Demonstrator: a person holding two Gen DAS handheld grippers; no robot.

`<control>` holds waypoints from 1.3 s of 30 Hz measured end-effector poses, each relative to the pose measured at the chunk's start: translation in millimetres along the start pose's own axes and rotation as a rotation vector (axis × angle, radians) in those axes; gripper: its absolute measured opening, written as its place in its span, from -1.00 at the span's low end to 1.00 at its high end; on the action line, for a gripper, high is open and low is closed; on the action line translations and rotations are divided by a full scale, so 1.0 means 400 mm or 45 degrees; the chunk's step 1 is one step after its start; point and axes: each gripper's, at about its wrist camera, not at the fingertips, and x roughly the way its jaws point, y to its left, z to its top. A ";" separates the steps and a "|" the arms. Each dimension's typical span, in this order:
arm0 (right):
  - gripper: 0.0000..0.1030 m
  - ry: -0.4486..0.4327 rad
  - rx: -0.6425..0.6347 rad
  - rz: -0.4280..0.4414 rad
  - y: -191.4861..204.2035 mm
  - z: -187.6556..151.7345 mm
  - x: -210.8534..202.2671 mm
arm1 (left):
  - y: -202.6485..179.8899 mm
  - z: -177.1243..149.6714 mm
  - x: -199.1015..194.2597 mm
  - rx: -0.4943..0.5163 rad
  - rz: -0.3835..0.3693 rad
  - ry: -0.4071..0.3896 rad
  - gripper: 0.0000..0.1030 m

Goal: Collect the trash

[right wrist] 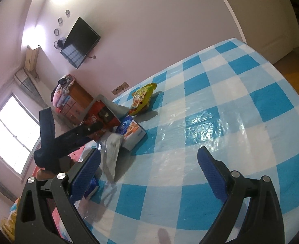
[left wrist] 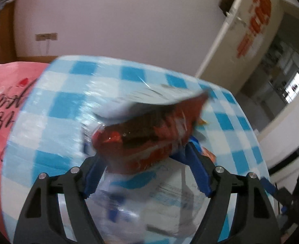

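1. Step in hand: the grab. Left gripper [left wrist: 147,158] is over the trash pile on the checked desk [right wrist: 240,105], fingers [left wrist: 94,174] about half open, either side of a red snack wrapper [left wrist: 149,134]. View is blurred; I can't tell if the pads press on it yet, so I call it not gripped.
2. Wrapper location: between the left fingers, top of the pile, near the desk's left edge, beside a pink heart-print sheet [left wrist: 5,109].
3. Right gripper [right wrist: 149,168]: fingers wide apart, nothing between them, over bare checked cloth, well apart from the pile.
4. Next move, my read: pinch the left fingers down on the wrapper's crumpled body, then lift. The foil is thin and slick and could slide out of a loose pinch. No bin or bag in either view, so the drop-off can't be placed.
5. Count, right wrist view:
   - red wrapper: 1
   - yellow-green snack bag [right wrist: 143,97]: 1
   - blue-and-white tissue pack [right wrist: 132,132]: 1
   - grey plastic mailer [right wrist: 110,156]: 1
   - small blue-print packet [right wrist: 92,189] behind the right gripper's left finger: 1, partly hidden
6. All pieces are still on the desk; collecting looks barely started.
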 end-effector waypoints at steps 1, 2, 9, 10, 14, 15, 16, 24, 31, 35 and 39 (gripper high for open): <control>0.84 -0.001 -0.002 -0.002 -0.001 0.001 -0.001 | -0.016 -0.009 0.008 0.020 -0.017 0.021 0.48; 0.84 -0.002 -0.006 -0.006 -0.002 0.002 -0.003 | -0.038 -0.023 0.018 0.040 -0.056 0.056 0.47; 0.84 0.025 -0.015 -0.023 -0.010 0.006 0.000 | -0.140 -0.092 0.017 0.129 -0.150 0.097 0.43; 0.84 0.039 -0.022 -0.030 -0.009 0.005 0.005 | -0.143 -0.093 0.007 0.120 -0.164 0.092 0.43; 0.84 0.105 -0.054 -0.035 0.002 -0.007 0.031 | -0.177 -0.089 -0.010 0.252 -0.046 0.076 0.43; 0.84 0.119 -0.066 -0.033 0.007 -0.010 0.036 | -0.179 -0.080 -0.009 0.275 -0.029 0.076 0.43; 0.84 0.127 -0.083 -0.033 0.014 -0.013 0.039 | -0.186 -0.074 -0.010 0.288 -0.021 0.076 0.43; 0.84 0.134 -0.129 -0.039 0.027 -0.019 0.039 | -0.150 -0.009 0.006 0.028 -0.149 0.186 0.45; 0.84 0.138 -0.143 -0.026 0.028 -0.016 0.044 | -0.130 0.015 0.053 -0.148 -0.151 0.224 0.58; 0.84 0.152 -0.181 -0.029 0.038 -0.020 0.050 | -0.110 0.018 0.081 -0.271 -0.181 0.234 0.59; 0.84 0.185 -0.198 -0.009 0.046 -0.027 0.065 | -0.091 0.025 0.103 -0.389 -0.198 0.227 0.61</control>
